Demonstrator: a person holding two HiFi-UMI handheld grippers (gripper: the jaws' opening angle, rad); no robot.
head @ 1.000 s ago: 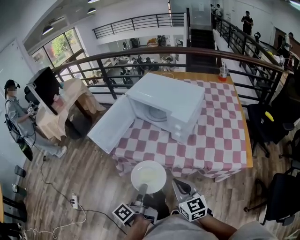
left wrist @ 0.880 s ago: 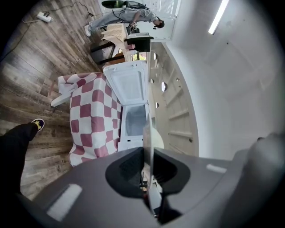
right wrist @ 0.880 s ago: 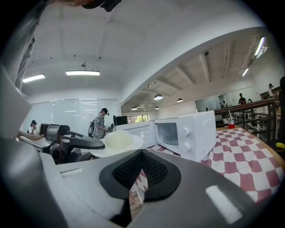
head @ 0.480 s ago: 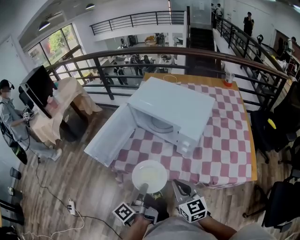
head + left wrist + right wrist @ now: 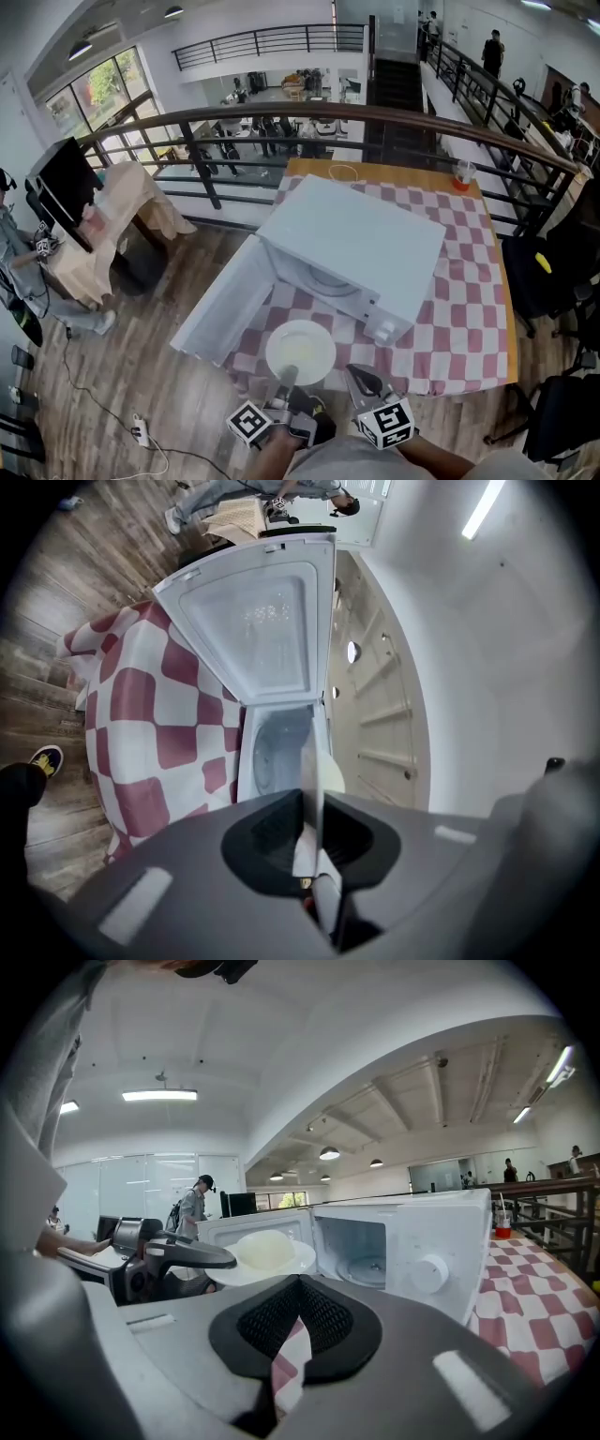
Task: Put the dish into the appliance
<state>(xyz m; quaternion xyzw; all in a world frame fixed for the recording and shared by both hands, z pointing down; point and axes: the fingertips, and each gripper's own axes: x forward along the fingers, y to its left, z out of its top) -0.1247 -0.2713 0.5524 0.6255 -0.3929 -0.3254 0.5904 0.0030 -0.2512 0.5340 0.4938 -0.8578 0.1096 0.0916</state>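
Dish [image 5: 300, 352] not yet inside: left gripper [image 5: 285, 376] jaws clamp its rim, open microwave [image 5: 352, 248] at 12 o'clock. Right gripper [image 5: 354, 372] jaws closed, empty. Insertion remains.

No readable text, labels, brands or numbers on anything in view

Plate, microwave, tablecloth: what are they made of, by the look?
Plate: likely glazed ceramic, maybe melamine; white, smooth, thin rim.
Microwave: white painted sheet metal or plastic casing, matte, flat panels; can't tell which.
Tablecloth: woven fabric, red-white check, drapes in folds over the edge.
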